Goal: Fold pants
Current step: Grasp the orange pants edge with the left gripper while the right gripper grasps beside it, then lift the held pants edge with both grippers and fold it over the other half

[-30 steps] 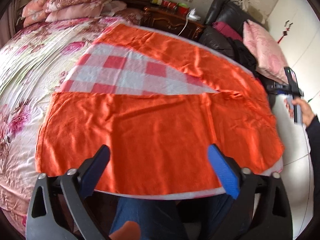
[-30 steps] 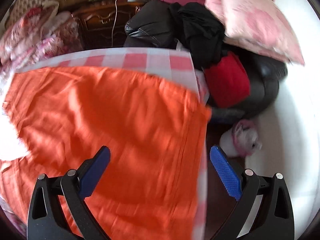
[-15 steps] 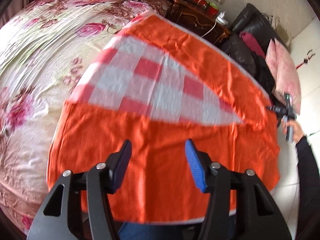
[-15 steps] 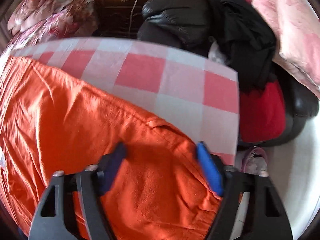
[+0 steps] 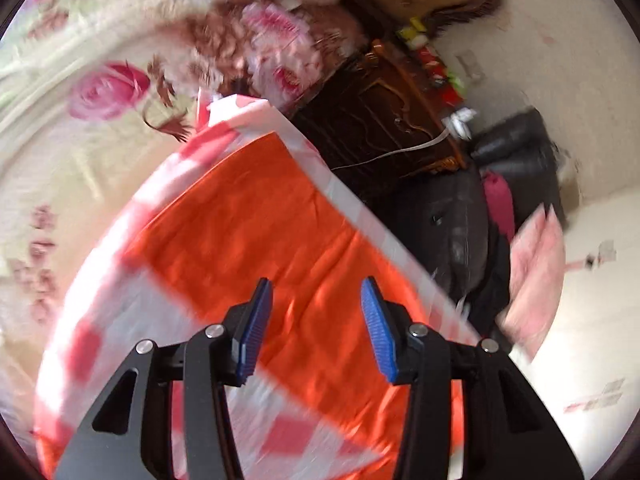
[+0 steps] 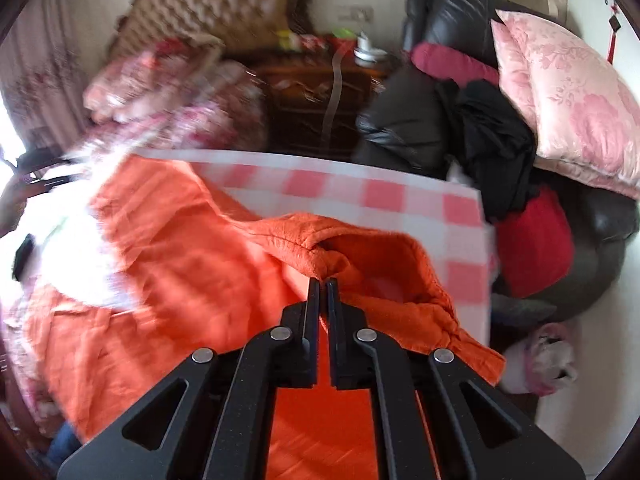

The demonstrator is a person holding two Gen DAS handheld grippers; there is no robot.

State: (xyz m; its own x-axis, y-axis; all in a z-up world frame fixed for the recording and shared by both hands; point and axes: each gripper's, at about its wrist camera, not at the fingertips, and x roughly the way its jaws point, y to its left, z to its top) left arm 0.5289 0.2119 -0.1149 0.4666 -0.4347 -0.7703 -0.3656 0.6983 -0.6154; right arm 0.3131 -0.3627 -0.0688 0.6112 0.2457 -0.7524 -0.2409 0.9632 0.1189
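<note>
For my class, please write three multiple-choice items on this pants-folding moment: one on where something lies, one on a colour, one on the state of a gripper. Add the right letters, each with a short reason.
1. Where do the orange pants lie?
A. on the pink-and-white checked cloth
B. on the black chair
C. on the floor

2. What colour are the pads on the left gripper?
A. red
B. blue
C. green

3. What state is the right gripper in?
A. wide open above the cloth
B. shut on nothing
C. shut on the orange pants

Key: 1 A, the checked cloth shows around and beyond the pants in both views. 2 B, both pads in the left wrist view are blue. 3 C, the fingers meet with a raised bunch of orange fabric pinched at their tips.
</note>
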